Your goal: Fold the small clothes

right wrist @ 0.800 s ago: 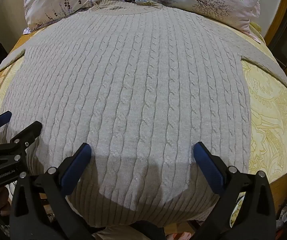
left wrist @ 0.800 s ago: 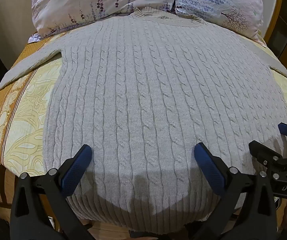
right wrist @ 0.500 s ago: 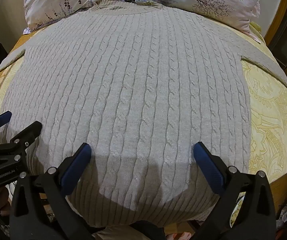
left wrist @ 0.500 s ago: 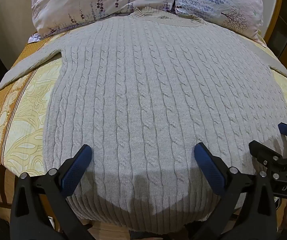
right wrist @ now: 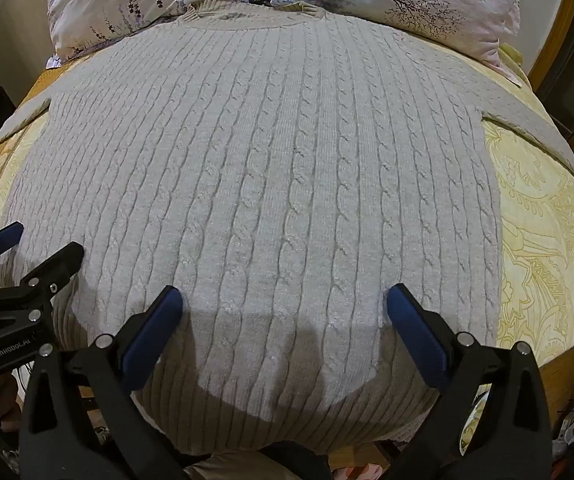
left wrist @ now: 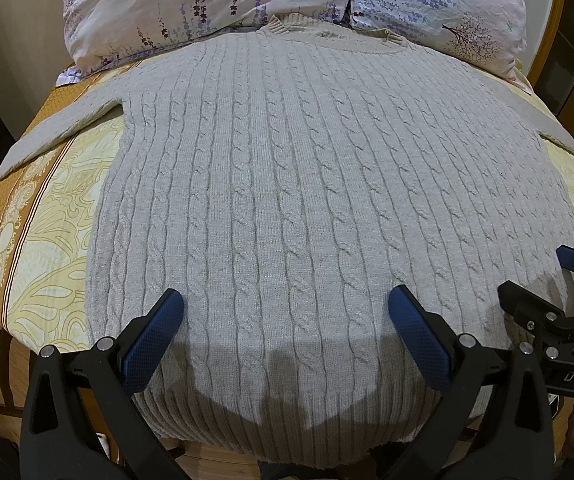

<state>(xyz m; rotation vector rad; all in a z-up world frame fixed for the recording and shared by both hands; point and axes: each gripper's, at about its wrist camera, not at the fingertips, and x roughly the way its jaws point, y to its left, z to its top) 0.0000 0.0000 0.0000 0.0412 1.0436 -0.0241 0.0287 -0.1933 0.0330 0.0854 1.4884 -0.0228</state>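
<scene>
While both grippers hang over the near hem, we find that nothing has shifted since the look a moment ago: the pale grey cable-knit sweater lies just as it lay, spread flat and face up on the yellow patterned bedspread, its collar touching the floral pillows at the far end and its sleeves angled out to either side.

Taking the sweater's ribbed hem as our mark, the left gripper hovers just above it toward the left half, blue pads spread wide apart with nothing between them. The right gripper hovers above the same hem on the right half, its pads likewise wide apart and empty. Each one shows at the edge of the other's view, so they sit side by side, near but not touching.

For the task, we judge this a pause before the first fold: no crease is made, no cloth is pinched. The next move probably calls for dropping onto the hem corners.
</scene>
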